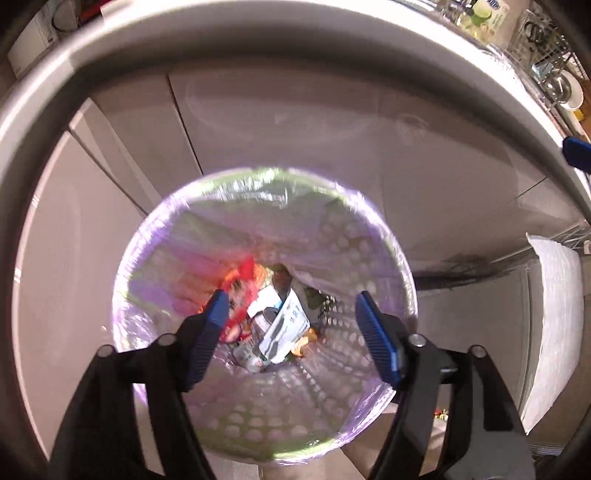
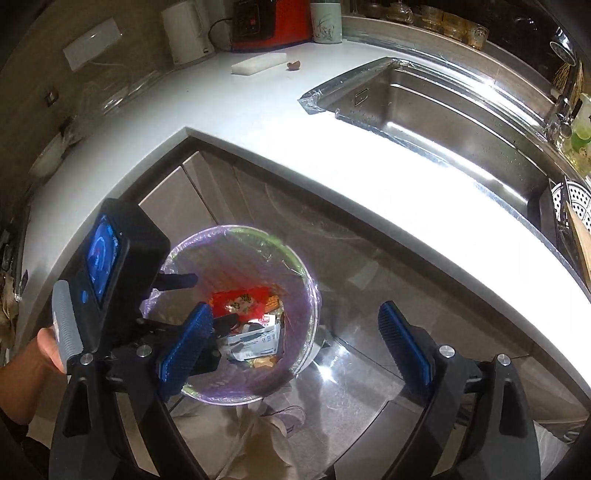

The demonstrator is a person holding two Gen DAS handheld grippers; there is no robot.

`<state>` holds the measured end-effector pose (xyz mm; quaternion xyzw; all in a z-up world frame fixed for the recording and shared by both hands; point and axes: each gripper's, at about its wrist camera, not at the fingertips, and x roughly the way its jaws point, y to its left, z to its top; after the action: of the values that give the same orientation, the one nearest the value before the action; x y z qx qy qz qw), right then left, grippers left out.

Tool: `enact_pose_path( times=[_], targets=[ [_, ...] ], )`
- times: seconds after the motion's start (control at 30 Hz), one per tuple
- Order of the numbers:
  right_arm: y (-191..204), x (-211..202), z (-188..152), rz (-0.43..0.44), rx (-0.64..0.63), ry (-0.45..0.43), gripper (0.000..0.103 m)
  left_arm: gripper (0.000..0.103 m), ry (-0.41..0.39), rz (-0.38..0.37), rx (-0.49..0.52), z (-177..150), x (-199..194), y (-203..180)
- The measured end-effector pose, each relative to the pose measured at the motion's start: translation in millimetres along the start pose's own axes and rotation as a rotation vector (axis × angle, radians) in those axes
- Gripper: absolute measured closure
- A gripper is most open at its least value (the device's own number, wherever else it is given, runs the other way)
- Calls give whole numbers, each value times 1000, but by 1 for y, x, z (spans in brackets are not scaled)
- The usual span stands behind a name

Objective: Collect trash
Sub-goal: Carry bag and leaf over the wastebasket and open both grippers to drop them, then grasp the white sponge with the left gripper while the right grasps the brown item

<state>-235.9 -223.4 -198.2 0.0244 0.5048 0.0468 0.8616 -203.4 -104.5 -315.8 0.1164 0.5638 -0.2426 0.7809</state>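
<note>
A round perforated trash bin lined with a purple bag (image 1: pixel 384 258) stands on the floor below the counter; it also shows in the right wrist view (image 2: pixel 306 280). Inside lie a red wrapper (image 1: pixel 245 275), a white printed carton (image 1: pixel 284 326) and other scraps. My left gripper (image 1: pixel 291 325) is open and empty, held directly above the bin mouth. My right gripper (image 2: pixel 295 343) is open and empty, held to the right of the bin over the floor. The left gripper's body (image 2: pixel 122 273) shows in the right wrist view, over the bin's left rim.
A white countertop (image 2: pixel 258 122) curves above the bin, with a steel sink (image 2: pixel 443 122) at the right. A white block (image 2: pixel 258 62), a small brown scrap (image 2: pixel 294 65), a kettle (image 2: pixel 186 31) and a red appliance (image 2: pixel 273 22) sit at the back. Cabinet doors (image 1: pixel 295 122) stand behind the bin.
</note>
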Motion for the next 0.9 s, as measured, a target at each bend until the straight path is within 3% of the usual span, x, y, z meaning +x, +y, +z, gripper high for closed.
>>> enact_pose_path(
  times=[0.13, 0.23, 0.53, 0.7, 0.9],
  targets=[
    [4, -8, 12, 8, 9, -34, 12, 14, -68, 19, 11, 23, -36, 7],
    [7, -17, 26, 16, 19, -71, 12, 8, -135, 43, 13, 43, -64, 18],
    [16, -38, 77, 5, 75, -192, 8, 8, -287, 115, -1, 123, -123, 80],
    [20, -35, 102, -22, 116, -222, 8, 8, -309, 116, -27, 190, -119, 134],
    [24, -21, 121, -77, 176, -218, 8, 8, -267, 106, 15, 261, -72, 182]
  ],
)
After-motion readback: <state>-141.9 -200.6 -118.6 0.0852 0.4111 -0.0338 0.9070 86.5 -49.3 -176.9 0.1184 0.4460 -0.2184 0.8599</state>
